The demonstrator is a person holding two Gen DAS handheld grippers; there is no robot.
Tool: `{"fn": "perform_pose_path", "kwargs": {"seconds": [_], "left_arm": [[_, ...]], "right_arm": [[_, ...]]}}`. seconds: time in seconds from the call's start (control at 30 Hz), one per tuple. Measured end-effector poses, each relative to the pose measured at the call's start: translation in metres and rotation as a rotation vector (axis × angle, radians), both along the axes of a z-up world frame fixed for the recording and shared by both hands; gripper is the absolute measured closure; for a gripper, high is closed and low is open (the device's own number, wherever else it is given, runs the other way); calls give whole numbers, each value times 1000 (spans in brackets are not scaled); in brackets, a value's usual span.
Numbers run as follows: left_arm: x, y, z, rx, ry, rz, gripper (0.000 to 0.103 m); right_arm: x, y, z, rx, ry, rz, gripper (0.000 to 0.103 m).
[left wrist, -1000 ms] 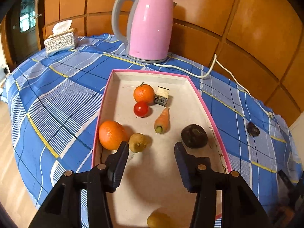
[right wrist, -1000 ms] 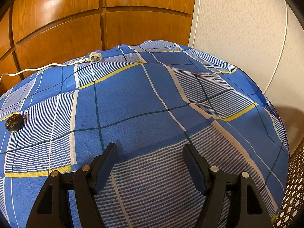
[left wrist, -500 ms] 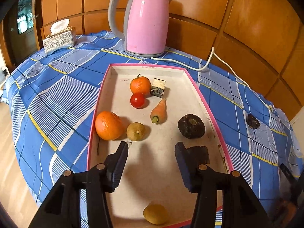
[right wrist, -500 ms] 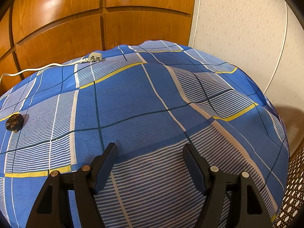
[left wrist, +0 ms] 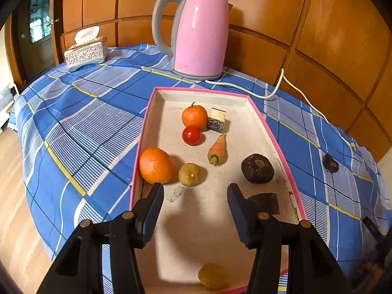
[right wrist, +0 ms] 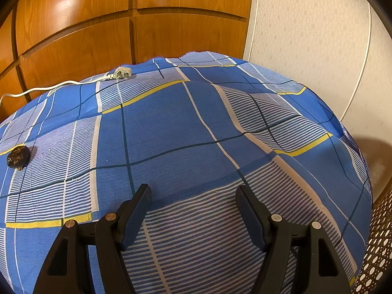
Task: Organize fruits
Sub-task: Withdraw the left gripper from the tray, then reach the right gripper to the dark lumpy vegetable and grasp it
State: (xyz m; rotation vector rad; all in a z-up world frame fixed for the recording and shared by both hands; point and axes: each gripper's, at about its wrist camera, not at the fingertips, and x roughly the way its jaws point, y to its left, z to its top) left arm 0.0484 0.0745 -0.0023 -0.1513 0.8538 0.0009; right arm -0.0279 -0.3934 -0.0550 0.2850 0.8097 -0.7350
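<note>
L wrist view:
- Left gripper (left wrist: 194, 191): jaws standing apart w/ nothing between them, hanging above the near half of the tray (left wrist: 274, 137); they have just been opening a little further.
- Tray, pink rim, white floor, lying long axis away from cam toward the kettle (left wrist: 198, 34).
- Contents: big orange (left wrist: 155, 165) sitting just ahead of the L fingertip, against the L wall; kiwi-like brown fruit (left wrist: 190, 174) beside it, just ahead of the gap, slightly L of centre; carrot (left wrist: 217, 150) further in, long axis running roughly away from the jaws, stem end nearest; tomato (left wrist: 191, 135) and small orange (left wrist: 194, 116) beyond, touching or nearly; small block (left wrist: 216, 120) next to that orange; dark round fruit (left wrist: 257, 168) ahead of the R finger; dark chunk (left wrist: 267, 202) partly hidden behind that finger; yellowish fruit (left wrist: 212, 275) lying below/behind the jaws at the near rim.
- Loose dark fruit (left wrist: 330, 163) sitting outside the tray on the cloth (left wrist: 80, 127), well off to the R.
- Tissue box (left wrist: 85, 52) far L.

R wrist view:
- Right gripper (right wrist: 192, 212): jaws wide, empty, hovering over bare cloth.
- Same loose dark fruit (right wrist: 18, 157) lying far L of these jaws, ahead; roundish, no clear long axis.
- Plug (right wrist: 121, 73) w/ cord at the far edge.

Judgement: that stray fruit is looking like the remaining item; it is sitting between the two hands, and which is nearer cannot be told for sure.
</note>
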Motion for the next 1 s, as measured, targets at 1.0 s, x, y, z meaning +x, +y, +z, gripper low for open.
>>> {"fn": "perform_pose_path", "kwargs": {"seconds": [1.0], "left_arm": [[-11,41,-8,18,6,122,42]], "right_arm": [[112,86,37,305,-29,580,30]]}}
